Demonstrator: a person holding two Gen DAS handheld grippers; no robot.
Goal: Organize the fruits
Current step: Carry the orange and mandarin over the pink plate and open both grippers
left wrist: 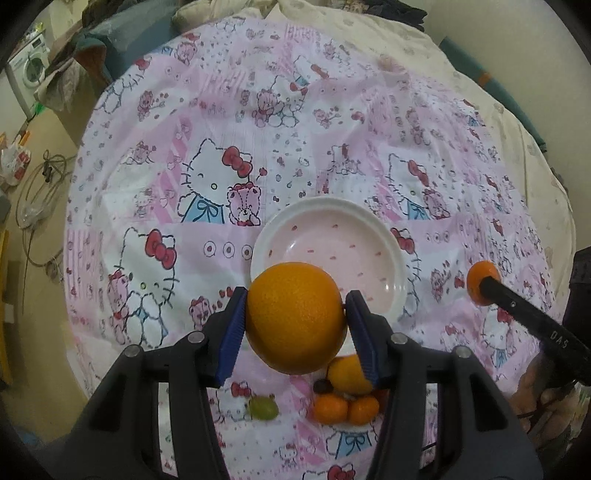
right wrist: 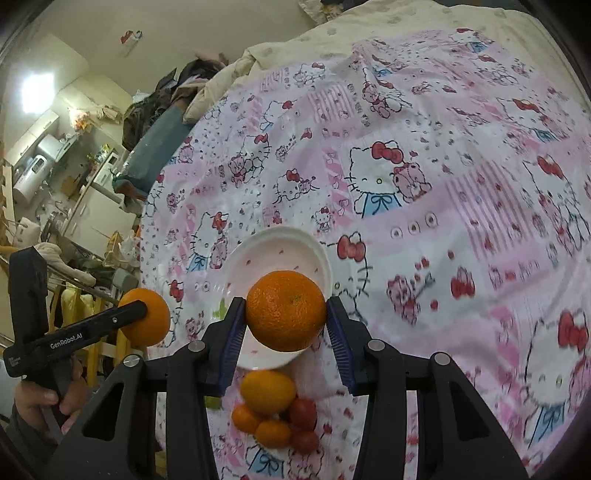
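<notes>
My left gripper [left wrist: 295,308] is shut on a large orange [left wrist: 291,325], held above the near rim of a white plate [left wrist: 400,258] with a pink, speckled centre. My right gripper [right wrist: 286,314] is shut on a darker tangerine [right wrist: 284,302], also above the plate [right wrist: 231,269]. Each gripper shows in the other view with its fruit: the tangerine [left wrist: 480,280] at the right, the orange [right wrist: 153,317] at the left. A pile lies on the cloth below the grippers: a lemon [left wrist: 349,373], small tangerines [left wrist: 332,408], a green grape [left wrist: 263,408] and red tomatoes [right wrist: 303,413].
A pink cartoon-cat cloth [left wrist: 207,177] covers a bed with a cream quilt [left wrist: 369,33] at the far end. The bed edge drops to a floor with cables [left wrist: 40,192] at the left. A hand [right wrist: 37,400] holds the left gripper's handle.
</notes>
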